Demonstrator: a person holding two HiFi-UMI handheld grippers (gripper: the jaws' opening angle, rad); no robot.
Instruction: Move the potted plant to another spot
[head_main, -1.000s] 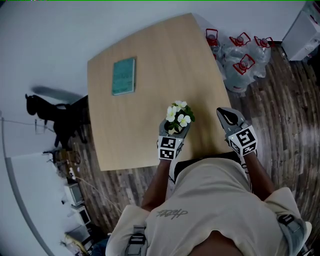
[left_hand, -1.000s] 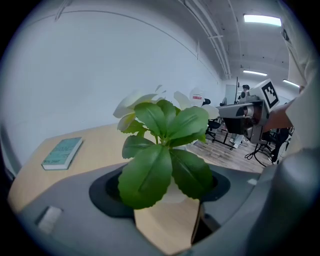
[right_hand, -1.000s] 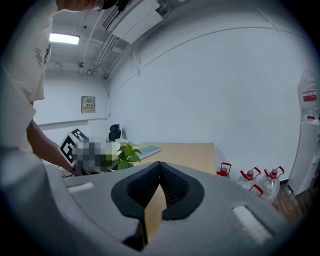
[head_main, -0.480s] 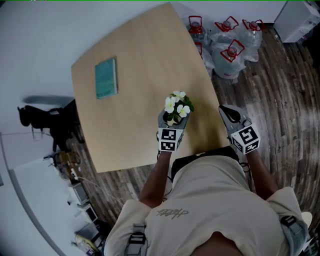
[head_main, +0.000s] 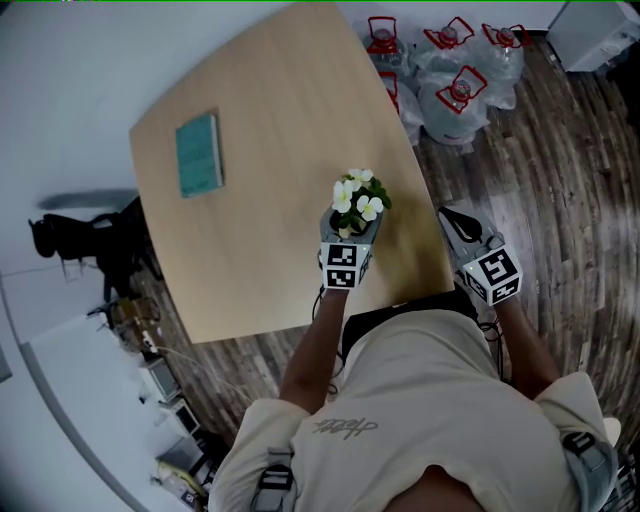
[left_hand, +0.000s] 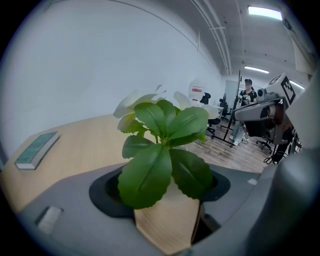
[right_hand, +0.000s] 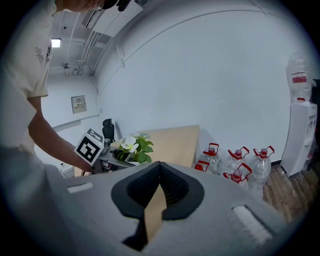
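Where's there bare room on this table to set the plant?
Bare wood lies between the teal book and the white-flowered potted plant, and beyond both to the light wooden table's far edge. Crowded only around the plant, at the near right corner.

Before me is a light wooden table with rounded corners (head_main: 280, 130). A thin teal book (head_main: 198, 155) lies flat on its far left part.

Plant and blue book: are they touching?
Apart. The head view shows bare table between the plant and the book, which lies far off.
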